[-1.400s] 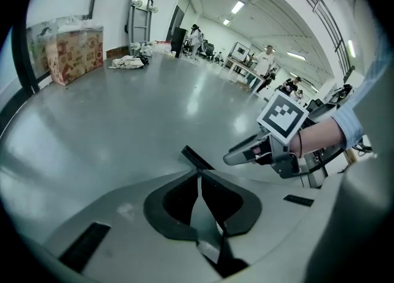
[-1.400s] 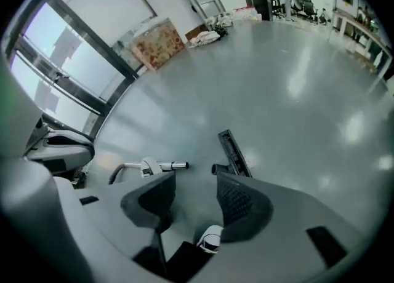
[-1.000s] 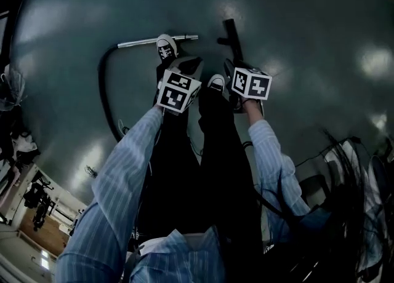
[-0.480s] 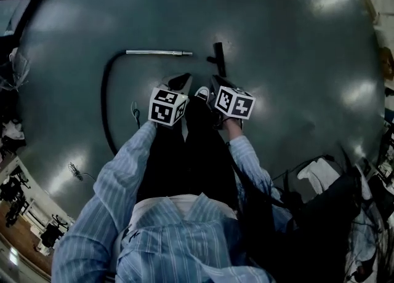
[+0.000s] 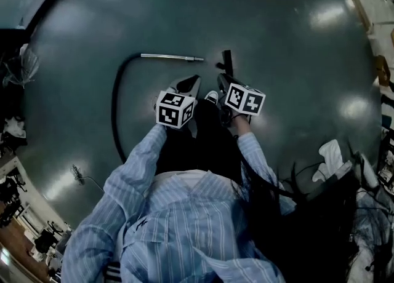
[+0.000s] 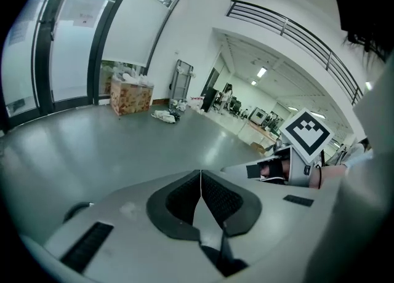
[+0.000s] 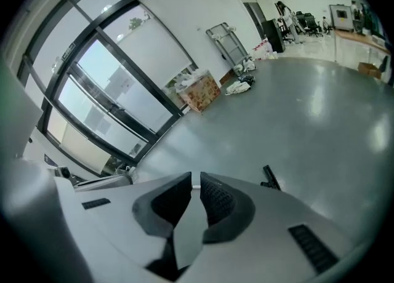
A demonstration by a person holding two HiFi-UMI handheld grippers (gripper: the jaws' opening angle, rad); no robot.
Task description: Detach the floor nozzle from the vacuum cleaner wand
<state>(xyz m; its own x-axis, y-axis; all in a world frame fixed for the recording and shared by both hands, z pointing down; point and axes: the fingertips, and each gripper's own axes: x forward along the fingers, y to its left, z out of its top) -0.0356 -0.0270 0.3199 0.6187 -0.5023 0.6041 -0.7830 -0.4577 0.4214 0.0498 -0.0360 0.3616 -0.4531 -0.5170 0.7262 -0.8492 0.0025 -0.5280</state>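
The floor nozzle (image 5: 226, 61) lies on the grey floor (image 5: 289, 60), a small dark piece already parted from the wand (image 5: 169, 58) — a bare stretch of floor shows between the wand's free tip and the nozzle, so the detaching looks done. It is too small and dark here to read its shape well, but it is probably hard plastic: stiff, fairly light, and best taken by its narrow neck rather than by the broad foot. The wand is a smooth, shiny tube, rigid and likely slick under the pads, so any hold belongs close to its end, square across the tube. The black hose (image 5: 115, 112) curling away from the wand's other end is limp and would drag behind it. Well above all this, the left gripper (image 6: 201, 174) has its jaws pressed together on nothing; the right gripper (image 7: 195, 184) has just been closing its jaws — only a thin slit remains, with nothing in it.
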